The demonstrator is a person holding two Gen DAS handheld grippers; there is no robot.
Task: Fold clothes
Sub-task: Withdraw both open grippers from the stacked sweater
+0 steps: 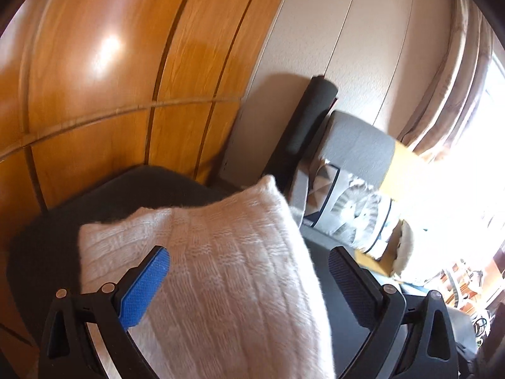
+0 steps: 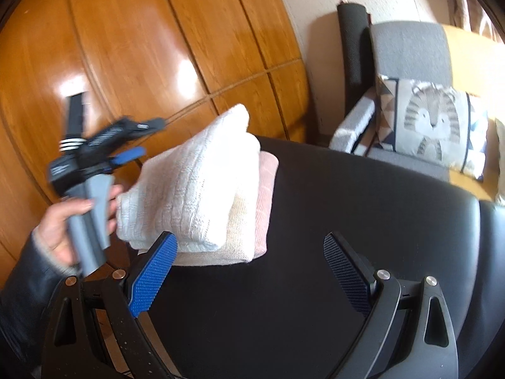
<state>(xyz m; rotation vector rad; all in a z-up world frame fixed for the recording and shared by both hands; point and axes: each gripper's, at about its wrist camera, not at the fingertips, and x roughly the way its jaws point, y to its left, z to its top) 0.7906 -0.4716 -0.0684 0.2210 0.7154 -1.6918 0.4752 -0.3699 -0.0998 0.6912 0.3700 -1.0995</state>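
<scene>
A folded white knit garment [image 2: 195, 183] lies on top of a stack with a cream piece [image 2: 233, 237] and a pink piece [image 2: 266, 195] under it, at the left of a black table [image 2: 347, 205]. In the left wrist view the white garment [image 1: 221, 268] fills the space between my fingers. My left gripper [image 1: 249, 271] is open, just above the garment. It also shows blurred in the right wrist view [image 2: 148, 139], held in a hand left of the stack. My right gripper [image 2: 249, 255] is open and empty over the black table, near the stack's front edge.
Glossy wooden cabinet doors [image 2: 142, 47] stand behind the table. A grey armchair [image 2: 410, 47] with a lion-print cushion [image 2: 432, 120] is at the right. A black rolled mat [image 2: 353, 47] leans on the wall beside it. A curtain [image 1: 448, 79] and bright window are far right.
</scene>
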